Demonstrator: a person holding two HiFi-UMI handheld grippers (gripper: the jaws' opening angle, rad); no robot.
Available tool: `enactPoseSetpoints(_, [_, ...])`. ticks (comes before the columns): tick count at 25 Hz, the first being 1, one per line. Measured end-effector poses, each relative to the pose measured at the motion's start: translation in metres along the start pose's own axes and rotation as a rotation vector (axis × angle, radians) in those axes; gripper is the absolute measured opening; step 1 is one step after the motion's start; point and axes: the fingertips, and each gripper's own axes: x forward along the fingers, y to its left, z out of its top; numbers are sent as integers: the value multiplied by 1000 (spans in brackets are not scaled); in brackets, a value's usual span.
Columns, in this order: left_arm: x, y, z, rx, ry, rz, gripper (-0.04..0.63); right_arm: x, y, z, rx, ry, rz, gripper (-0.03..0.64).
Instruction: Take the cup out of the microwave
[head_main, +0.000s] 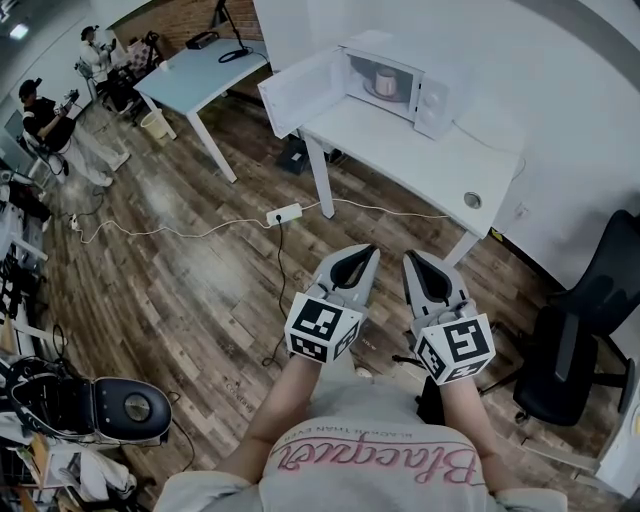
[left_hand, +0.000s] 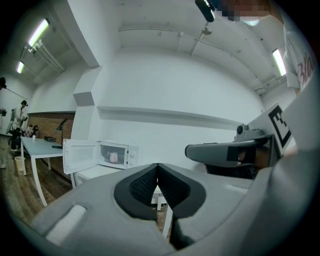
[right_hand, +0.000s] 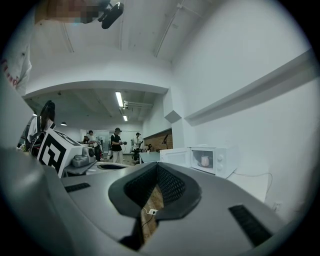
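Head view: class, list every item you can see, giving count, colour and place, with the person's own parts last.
White rectangular table: one, white, by the wall.
White boxy microwave, door open: one, white, on that table.
Small pink cup: one, pink, inside the microwave.
Pale blue table: one, blue, upper left.
Black office chair: one, black, right edge.
White power strip: one, white, on the wooden floor.
Beige waste bin: one, beige, beside the blue table.
People: two, far left.
Left gripper: one, grey, jaws shut, empty.
Right gripper: one, grey, jaws shut, empty.
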Motion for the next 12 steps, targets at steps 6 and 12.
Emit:
enactPoseSetpoints(6, [16,29,5,-9,-13,5,5,27,-13,-1,8,16,-26,12])
enactPoseSetpoints(12, [37,61,13,-10,-16,-2,5,60,-27,4,9,19,-41,12])
